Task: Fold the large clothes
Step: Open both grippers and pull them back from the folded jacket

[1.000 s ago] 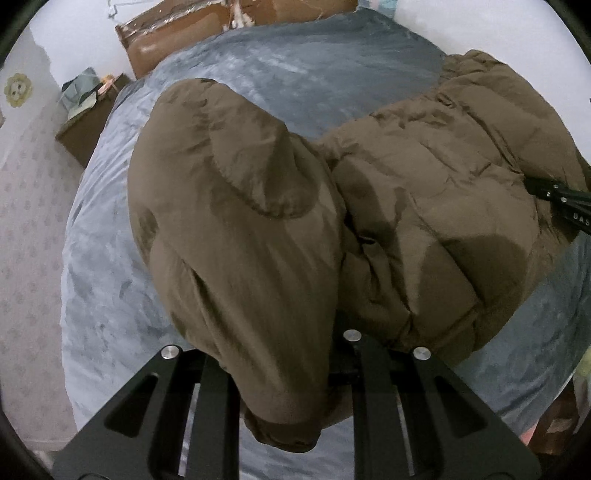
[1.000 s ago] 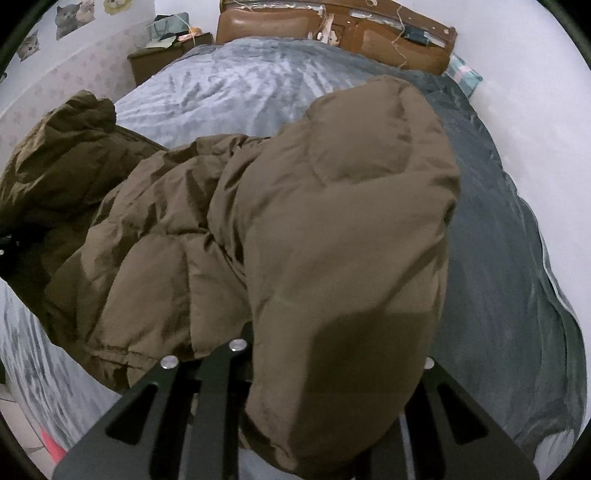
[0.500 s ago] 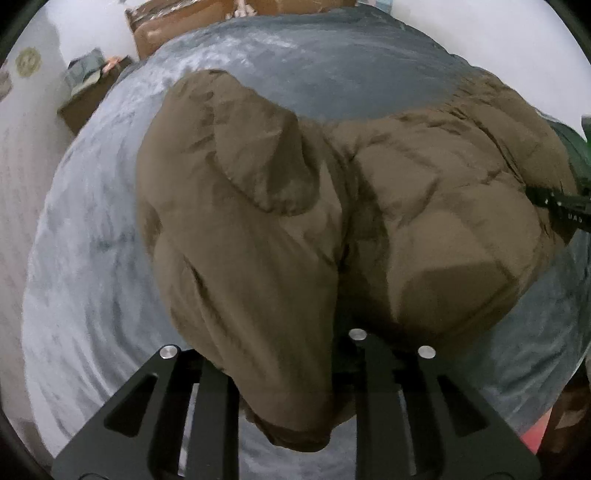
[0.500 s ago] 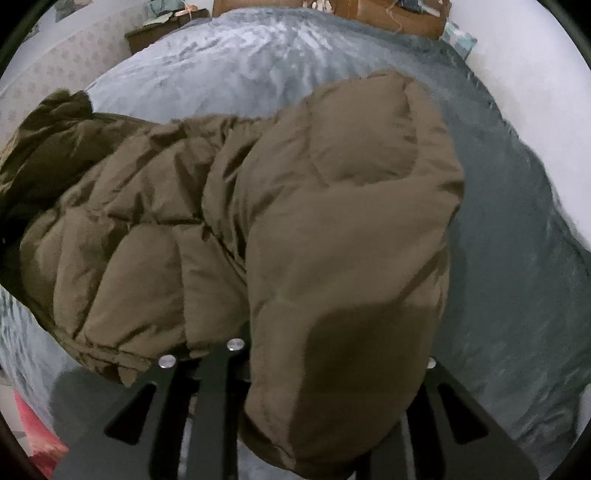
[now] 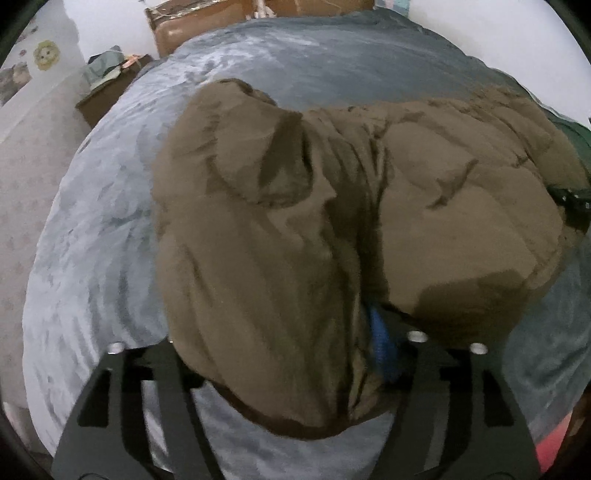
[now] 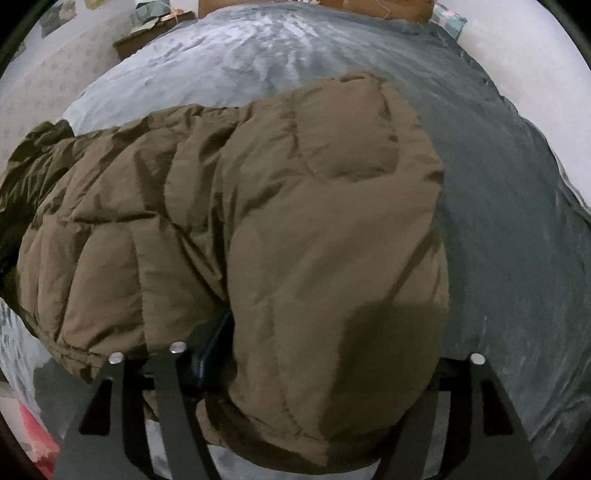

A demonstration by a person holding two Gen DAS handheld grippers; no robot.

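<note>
Change: both pairs of jaws have just been opening and are now spread wide, where they were clamped on the sleeves a second ago; the jacket is seen lower and flatter on the bed.
Jacket: a brown puffer jacket [image 5: 443, 206] is laid across the near part of the bed [image 5: 110, 229], body sideways, both sleeves folded toward the cameras.
Left gripper: the left gripper [image 5: 291, 354] is released; the left sleeve [image 5: 258, 277] lies loose between its fingers, cuff hanging past the near bed edge.
Right gripper: the right gripper [image 6: 306, 358] is released; the right sleeve [image 6: 332, 258] is draped between its fingers, no pad seen pressing on it. In the left view a dark part at the right edge [image 5: 572, 206] is seen, probably this gripper.
Edges: the jacket's hem [image 6: 74, 354] lies near the front bed edge; its far edge stops about mid-bed.
Open room: bare grey cover is left beyond the jacket up to the headboard [image 5: 207, 22], at the left in the left view, and at the right in the right view.
Surroundings: a nightstand [image 5: 107, 99] stands by the bed's far left corner.
</note>
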